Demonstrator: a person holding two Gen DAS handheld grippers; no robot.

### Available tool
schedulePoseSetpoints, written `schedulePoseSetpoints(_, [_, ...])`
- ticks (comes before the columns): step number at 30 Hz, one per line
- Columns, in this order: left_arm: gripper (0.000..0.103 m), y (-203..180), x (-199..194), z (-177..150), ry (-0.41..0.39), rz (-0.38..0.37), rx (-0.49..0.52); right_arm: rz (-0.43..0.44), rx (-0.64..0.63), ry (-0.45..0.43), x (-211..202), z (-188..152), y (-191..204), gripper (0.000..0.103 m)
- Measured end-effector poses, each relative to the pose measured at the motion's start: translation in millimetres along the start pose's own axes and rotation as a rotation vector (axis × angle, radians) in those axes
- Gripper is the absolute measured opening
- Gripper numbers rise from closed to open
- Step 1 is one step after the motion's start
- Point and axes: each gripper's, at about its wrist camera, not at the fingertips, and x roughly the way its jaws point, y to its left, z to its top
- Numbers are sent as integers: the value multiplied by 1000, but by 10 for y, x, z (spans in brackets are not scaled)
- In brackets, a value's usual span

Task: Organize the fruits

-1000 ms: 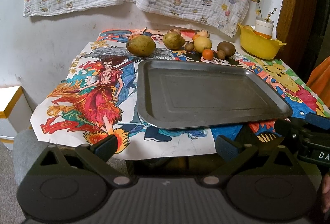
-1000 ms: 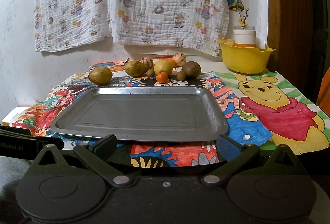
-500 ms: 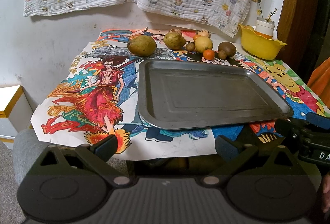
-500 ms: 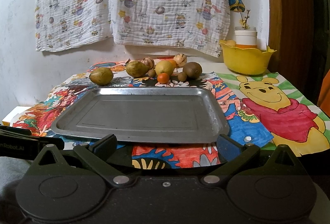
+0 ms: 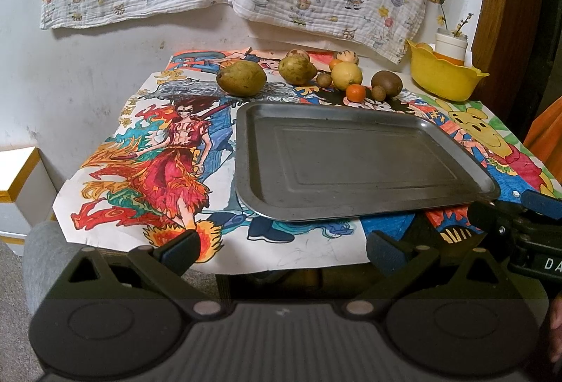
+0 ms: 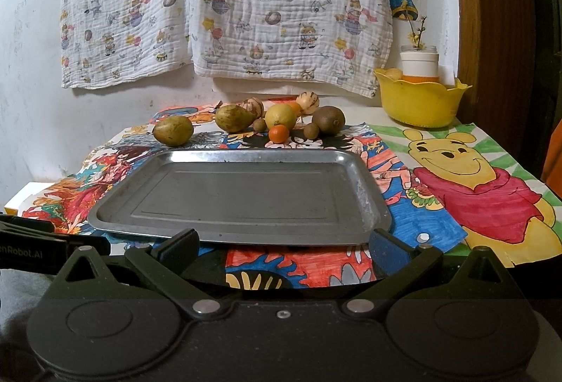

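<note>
A bare metal tray (image 5: 351,202) (image 6: 246,231) lies in the middle of a table covered with coloured drawings. Behind it stand several fruits in a row: two green-brown pears (image 5: 241,78) (image 6: 173,130) (image 6: 234,117), a yellow lemon (image 5: 346,75) (image 6: 280,116), a small orange (image 5: 355,92) (image 6: 279,134), a large kiwi (image 5: 386,84) (image 6: 328,120) and smaller brown fruits. My left gripper (image 5: 281,250) hangs open before the table's near edge. My right gripper (image 6: 281,246) is open at the tray's front rim. Both hold nothing.
A yellow bowl (image 5: 443,76) (image 6: 419,99) with a white jar behind it stands at the back right corner. A patterned cloth (image 6: 224,2) hangs on the wall behind. A white box (image 5: 21,185) sits left of the table. A wooden frame (image 6: 491,30) rises at the right.
Both grippers have crept slightly forward toward the table; the tray and fruits look a little closer. Nothing on the table has moved.
</note>
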Motion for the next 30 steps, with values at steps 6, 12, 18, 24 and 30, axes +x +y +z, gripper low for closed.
schedulePoseSetpoints(6, [103,-11,0,3,0,1,1,0,1,0,6,-1,-1,102])
schedulePoseSetpoints(12, [102,13,12,1,0,-8,-2,1,1,-3,-11,2,-23,102])
schedulePoseSetpoints(18, [102,53,-34,111,-33,-5,0,-3,-30,-55,-21,104,-20,102])
schedulePoseSetpoints(24, [102,181,28,318,-42,-10,-13,18,-78,-66,72,231,6,102])
schedulePoseSetpoints(30, [102,304,153,596,-55,-2,-24,46,-114,-51,301,382,64,102])
